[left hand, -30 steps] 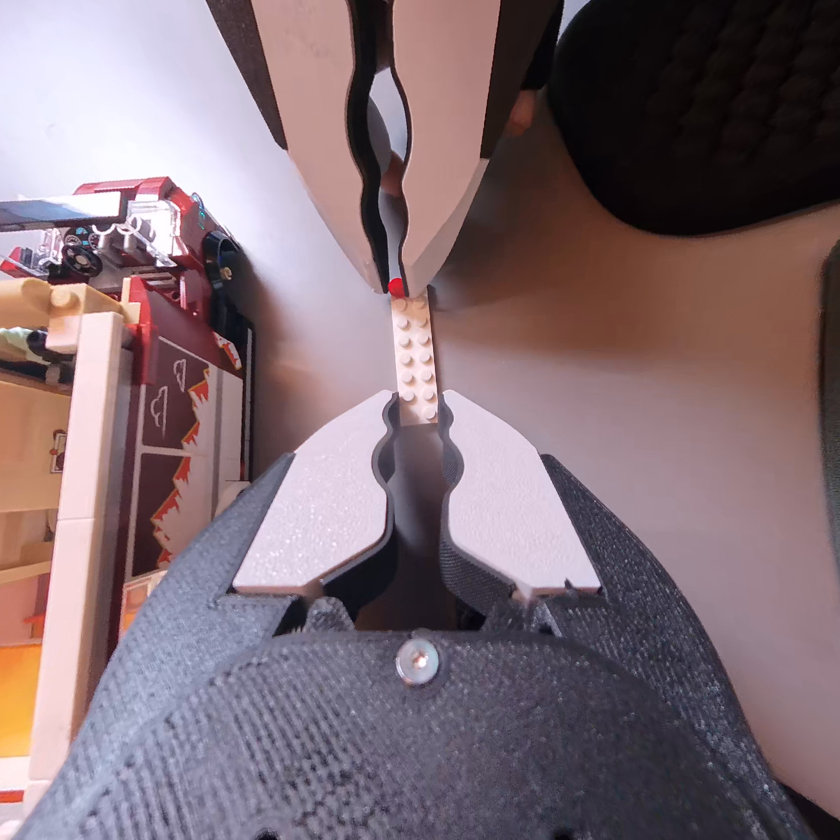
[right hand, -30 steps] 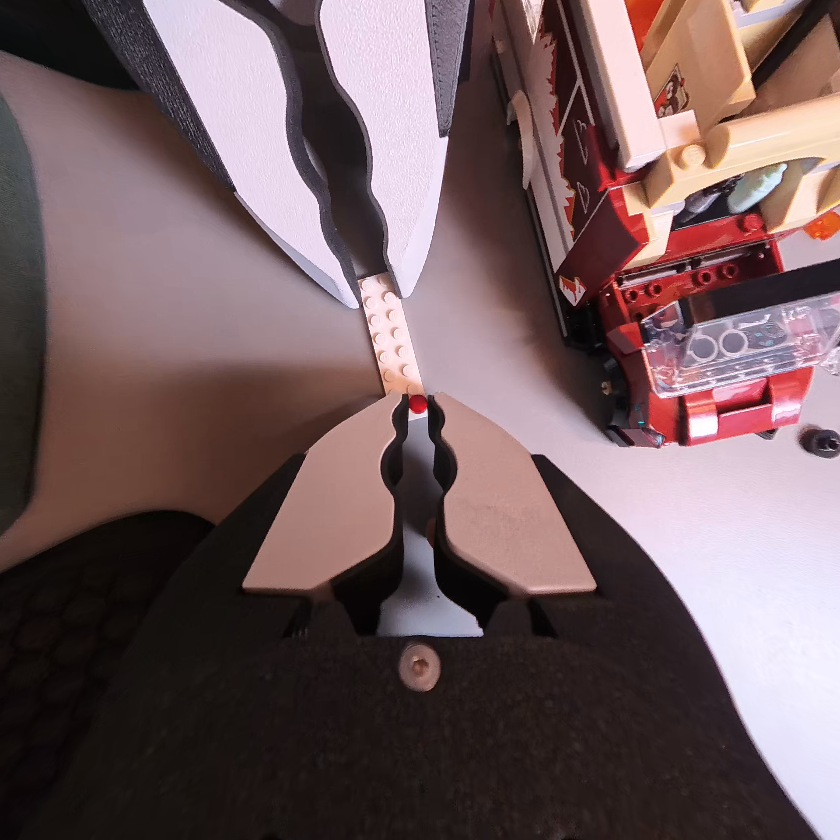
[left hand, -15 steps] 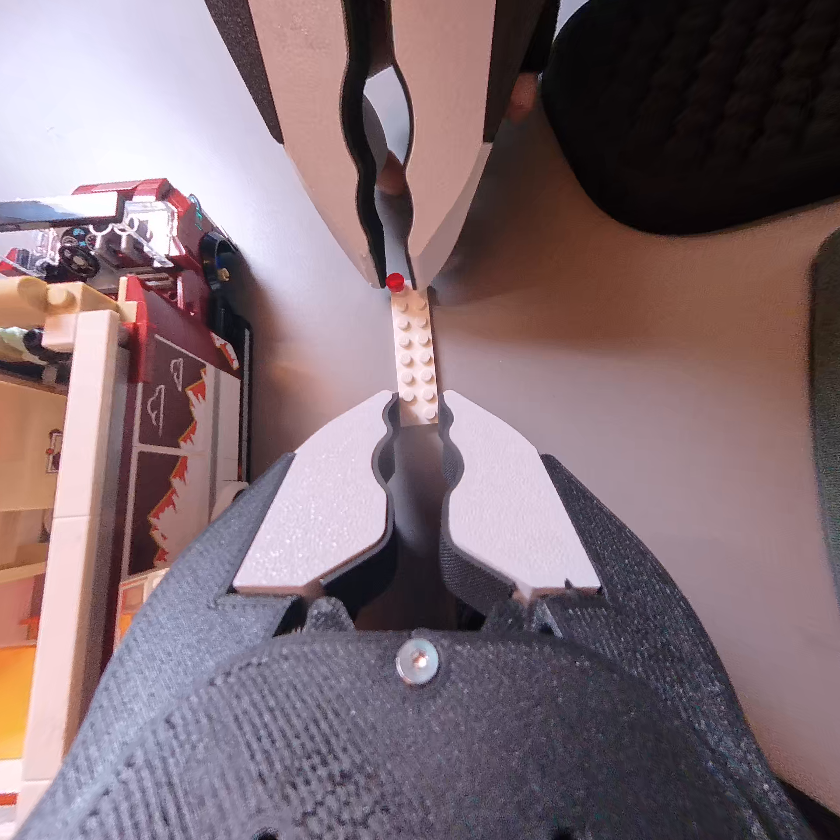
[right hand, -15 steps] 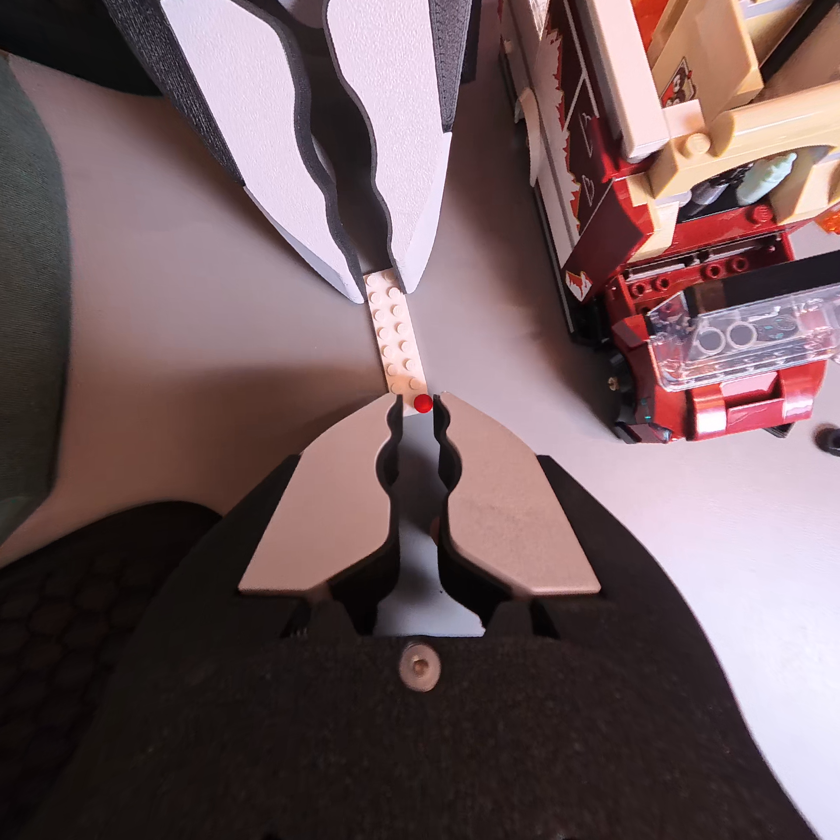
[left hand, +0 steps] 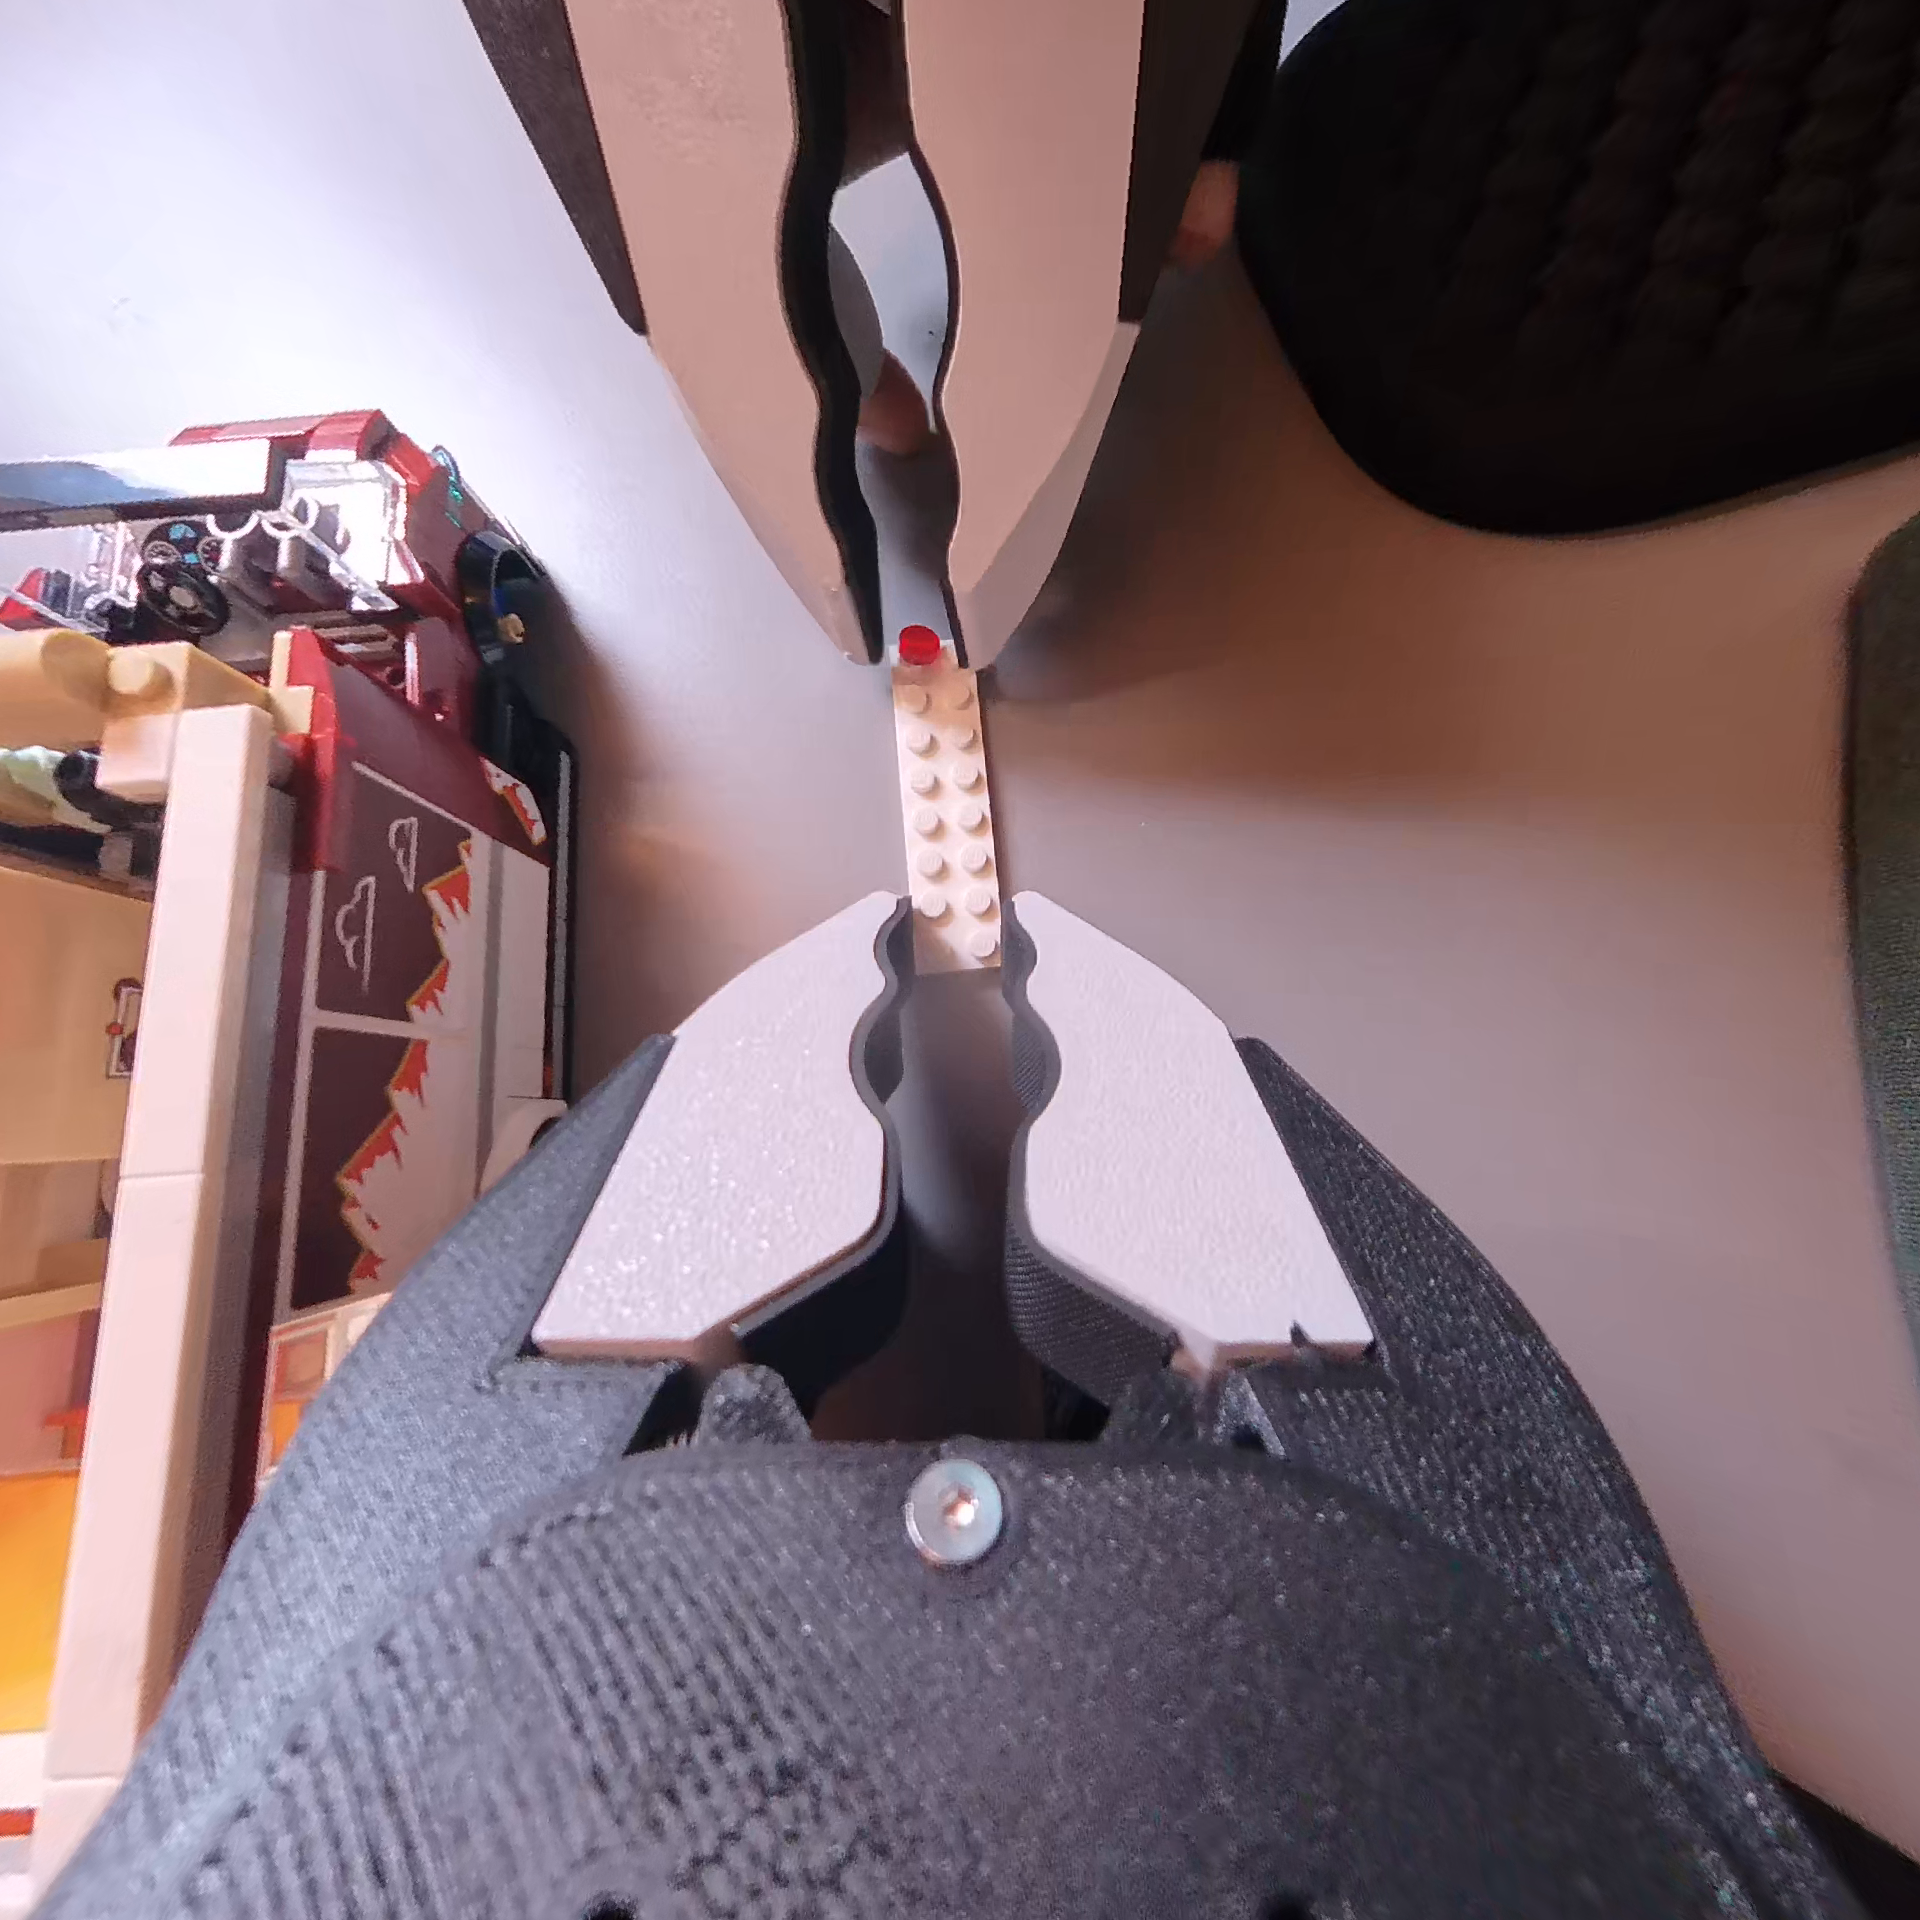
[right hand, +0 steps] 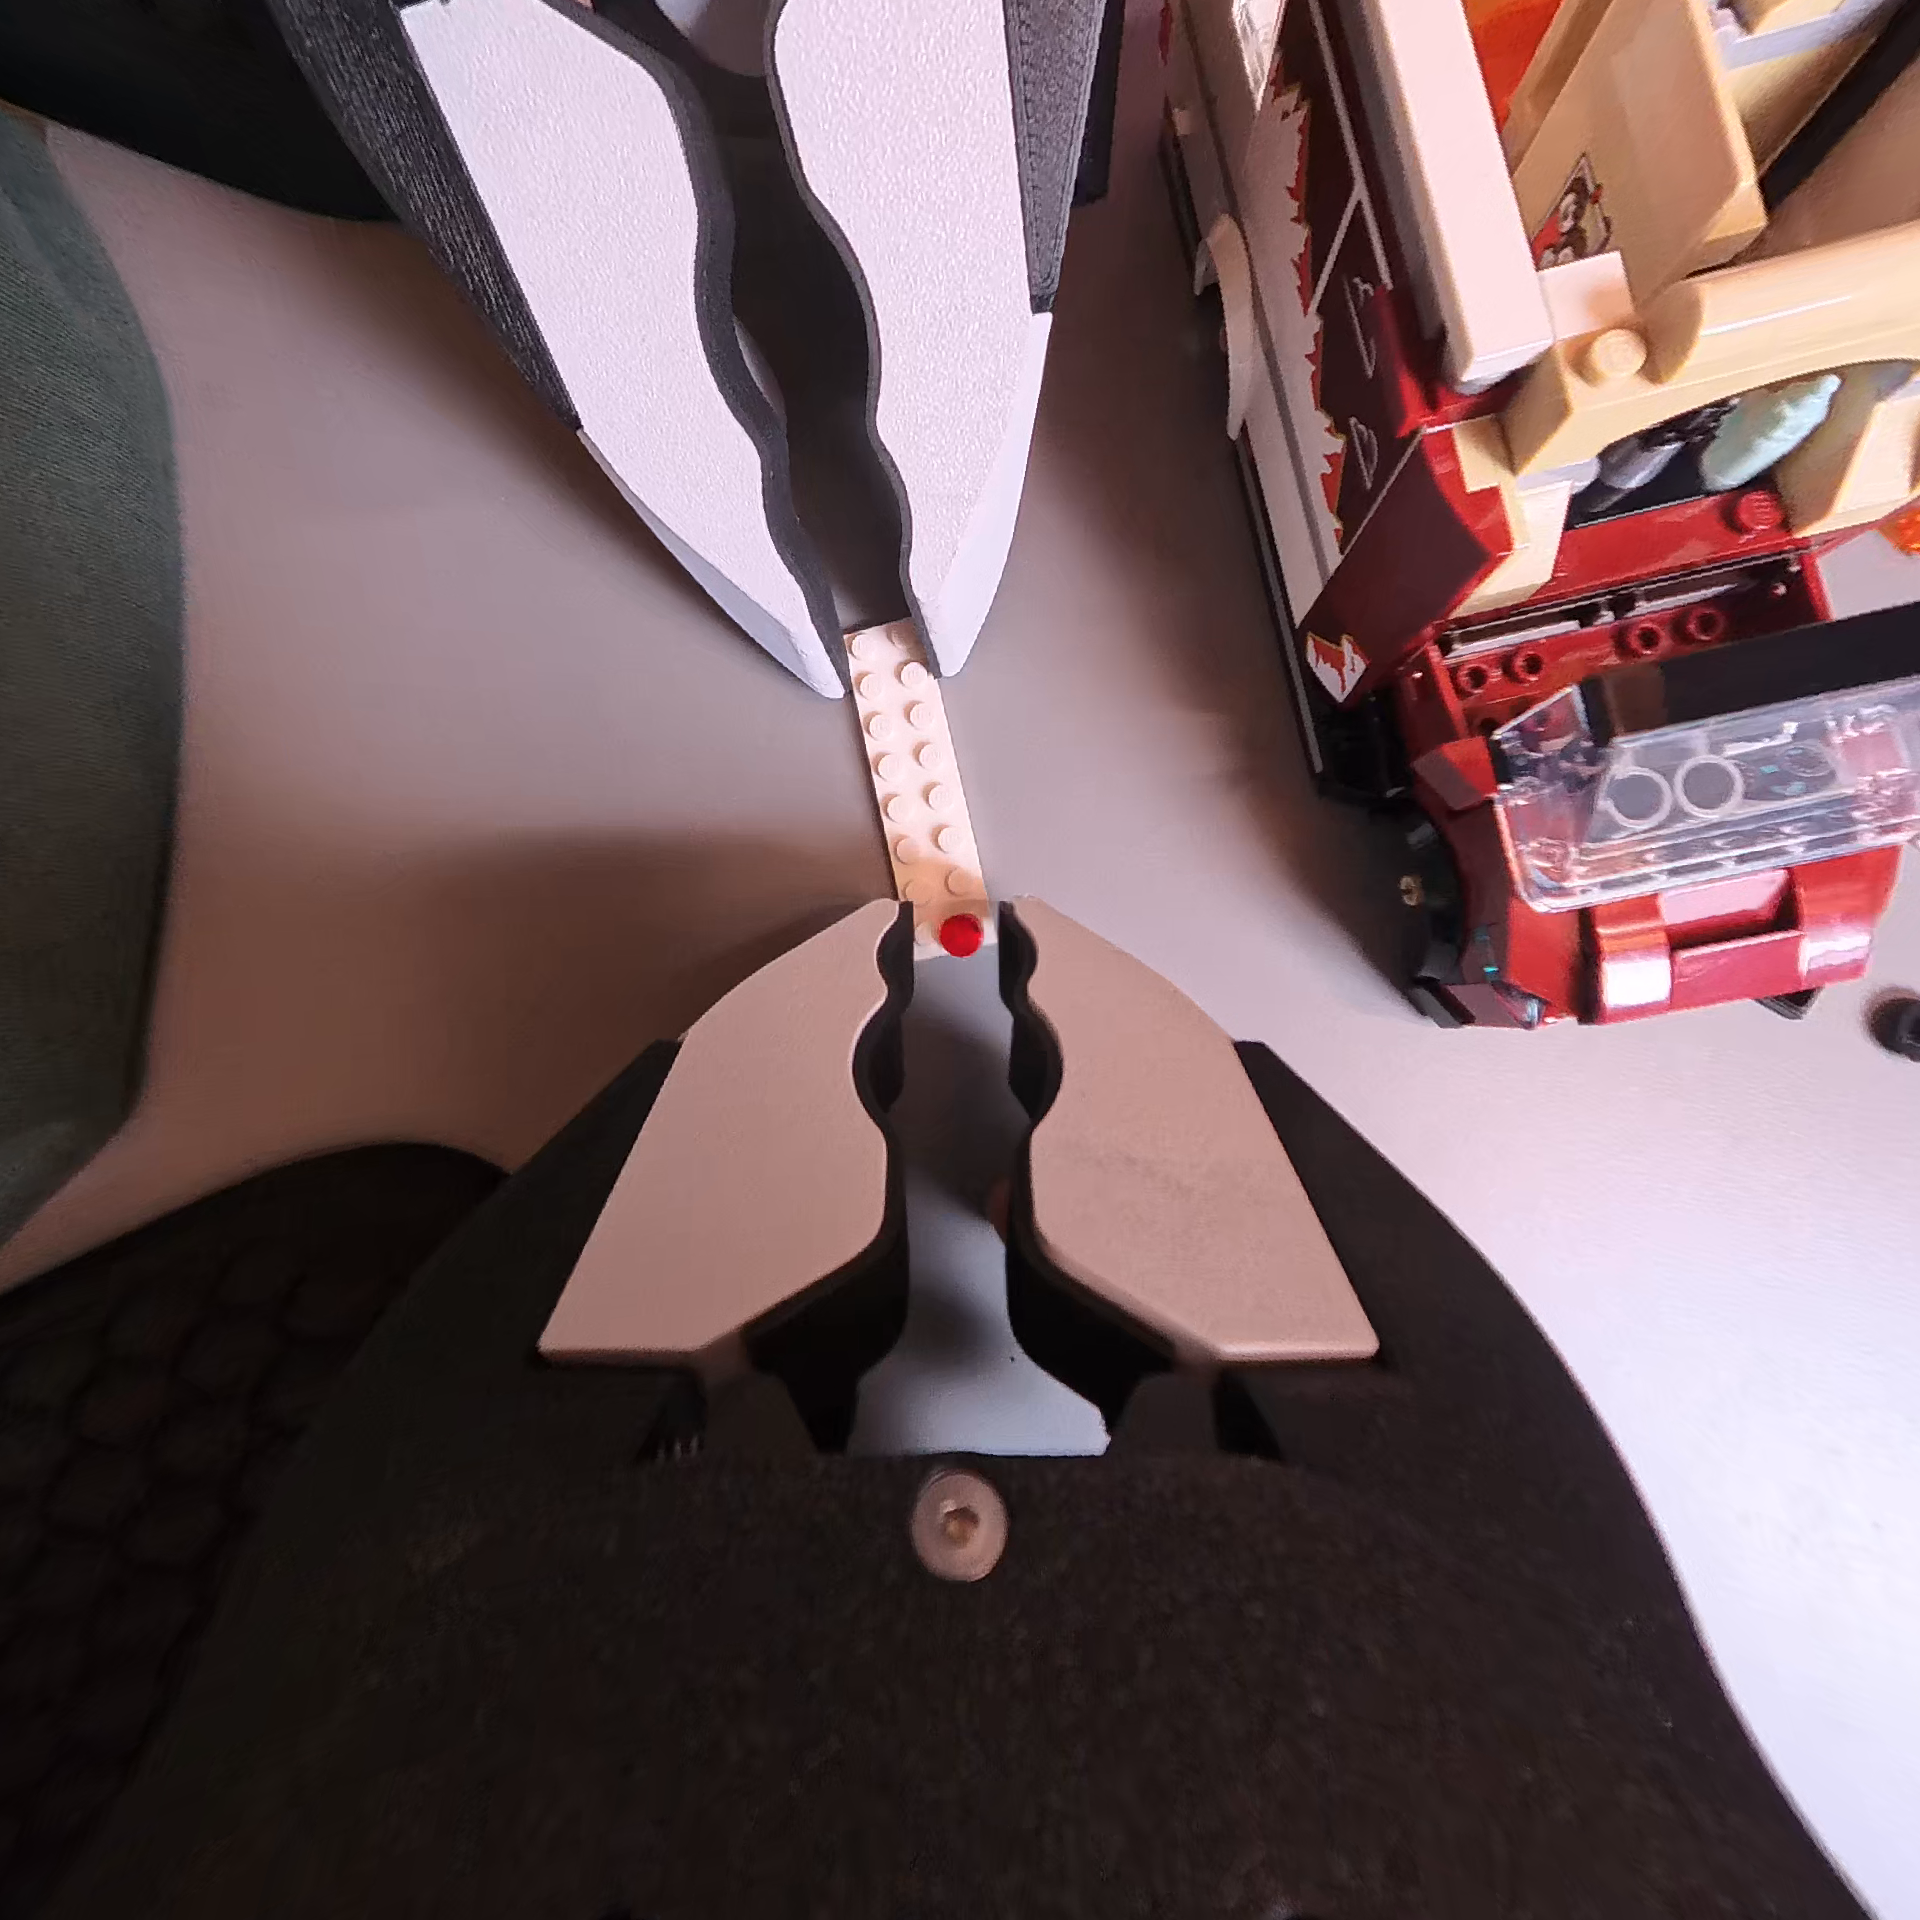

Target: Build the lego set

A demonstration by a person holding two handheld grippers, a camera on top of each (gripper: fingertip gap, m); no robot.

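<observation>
One long white studded plate [left hand: 948, 821], two studs wide, sits dead centre of my left view, its long axis running up and down the frame between my two tongs. One small round red stud [left hand: 918, 643] sits on its far end there; in my right view that same red stud [right hand: 958, 933] is at the near end of the plate [right hand: 914, 774].

My left tongs [left hand: 956, 940] are clenched on the near end of the plate, both pads hard against its edges. My right tongs [right hand: 951, 925] straddle the end with the red stud, and there's a sliver of daylight on each side, so they're released, gripping nothing.

One brick-built dark red vehicle [right hand: 1621, 665] with cream upper parts and a clear windscreen fills the upper right of my right view, well apart from the plate, all on the grey table [right hand: 1455, 1299]. It carries flame-edged stickers; no writing I can read.
</observation>
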